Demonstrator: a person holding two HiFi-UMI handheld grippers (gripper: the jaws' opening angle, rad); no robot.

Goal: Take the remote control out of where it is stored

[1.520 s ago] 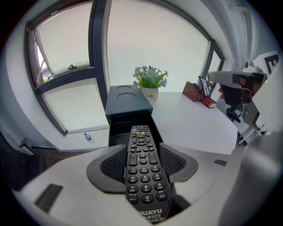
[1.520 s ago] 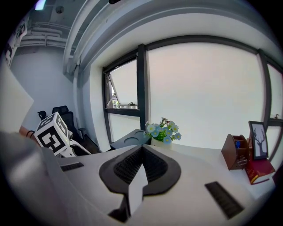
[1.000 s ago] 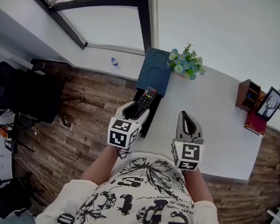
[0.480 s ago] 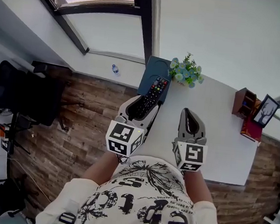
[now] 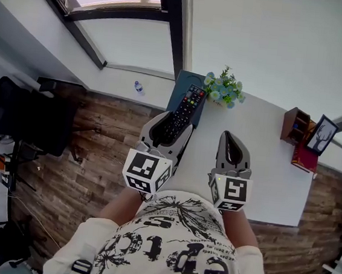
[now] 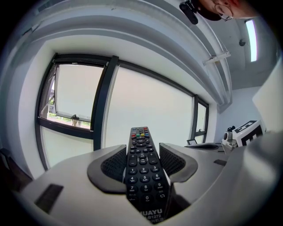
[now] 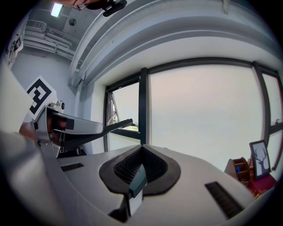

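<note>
Jaws of the left gripper [image 6: 142,164] clamp the lower half of the remote control [image 6: 140,148], held off the bench [image 5: 268,168] at its left edge. Beside it, the right gripper [image 7: 140,167] has its jaws pressed together, empty. Beyond the remote's tip lie a blue box [image 5: 185,85] and flowers [image 5: 226,85].

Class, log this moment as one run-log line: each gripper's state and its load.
left gripper: shut on remote control | right gripper: shut, empty | stage: remote control held in air
</note>
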